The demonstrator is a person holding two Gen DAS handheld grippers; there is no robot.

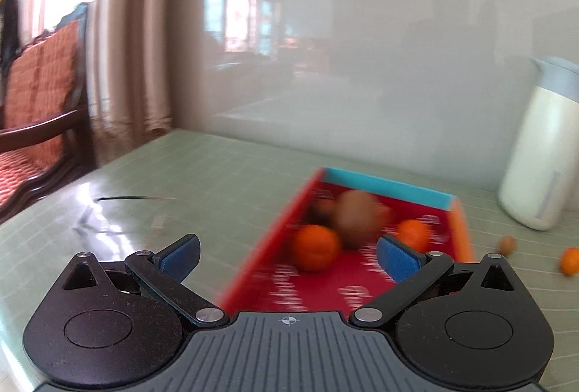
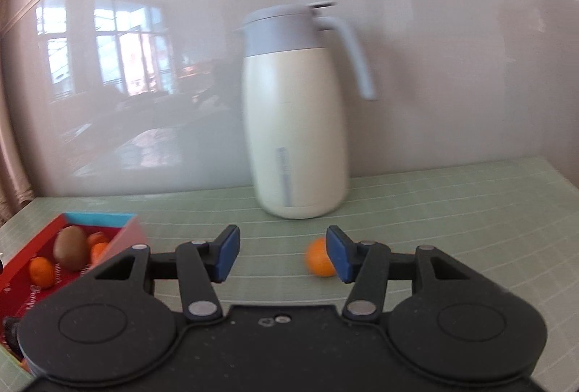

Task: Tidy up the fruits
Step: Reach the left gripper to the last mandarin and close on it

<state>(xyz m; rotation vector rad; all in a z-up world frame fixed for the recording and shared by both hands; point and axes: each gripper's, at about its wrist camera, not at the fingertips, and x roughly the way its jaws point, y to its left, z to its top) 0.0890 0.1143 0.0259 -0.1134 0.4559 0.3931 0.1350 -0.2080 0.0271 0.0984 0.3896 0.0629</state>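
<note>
A red box with a blue far wall lies on the green table and holds a brown kiwi and several oranges. My left gripper is open and empty above the box's near end. In the right wrist view the same box sits at the left with the kiwi inside. A loose orange lies on the table, just behind my right fingertip. My right gripper is open and empty. The loose orange and a small brown fruit show in the left wrist view.
A cream thermos jug with a grey lid and handle stands at the back against the glossy wall; it also shows in the left wrist view. A wooden chair with an orange cushion stands beyond the table's left edge.
</note>
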